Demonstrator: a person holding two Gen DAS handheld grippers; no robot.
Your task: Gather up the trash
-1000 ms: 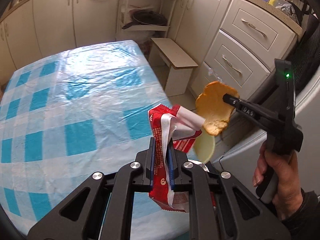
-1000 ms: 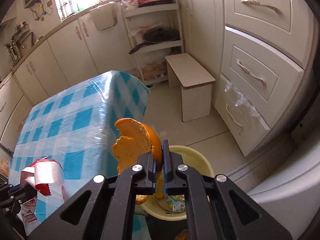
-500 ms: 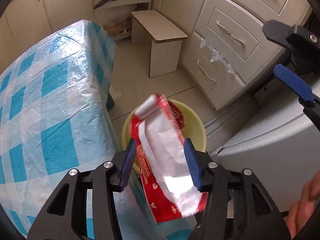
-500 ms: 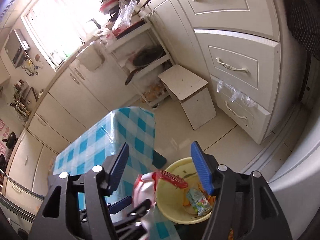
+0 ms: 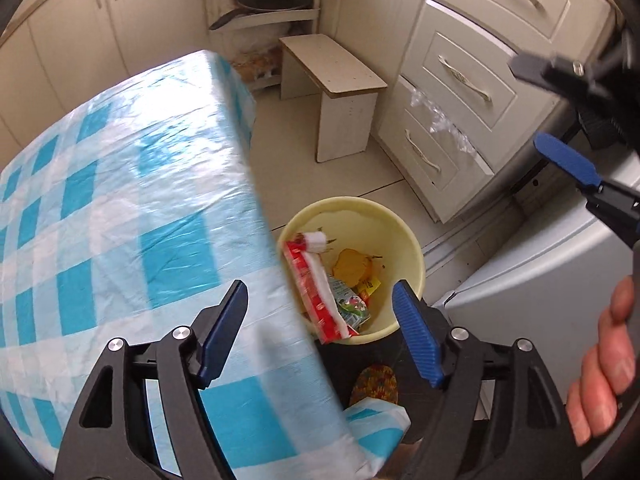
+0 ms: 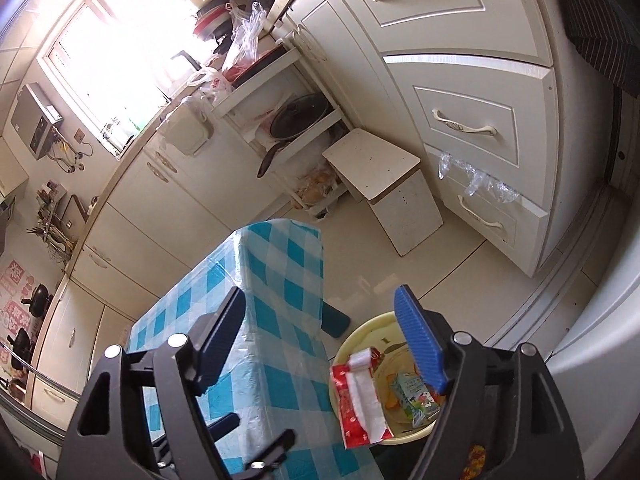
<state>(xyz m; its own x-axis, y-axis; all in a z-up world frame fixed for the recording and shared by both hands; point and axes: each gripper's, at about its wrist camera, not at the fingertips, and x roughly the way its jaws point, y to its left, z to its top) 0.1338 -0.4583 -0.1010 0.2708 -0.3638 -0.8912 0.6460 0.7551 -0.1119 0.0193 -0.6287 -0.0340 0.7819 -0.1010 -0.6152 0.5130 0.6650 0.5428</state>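
Red-and-white wrapper (image 5: 316,292) is lying in the yellow bin (image 5: 414,258), both grippers standing wide and empty.

The wrapper is leaning against the bin's near-left wall, its lower end poking over the rim and its rolled white end pointing into the bin. Beside it inside the bin are sitting an orange peel (image 5: 352,266) and a small drink carton (image 5: 350,304). The bin is standing on the pale floor, just beside the hanging edge of the blue-checked tablecloth (image 5: 120,208). The left gripper (image 5: 320,332) is hovering above the bin; its jaws have just been opening and nothing is between the blue pads. The right gripper (image 6: 320,336), held in a hand (image 5: 604,364), has likewise just been opening and is carrying nothing. Farther off, a small white stool (image 5: 340,88) is standing near the drawer cabinet (image 5: 460,80).
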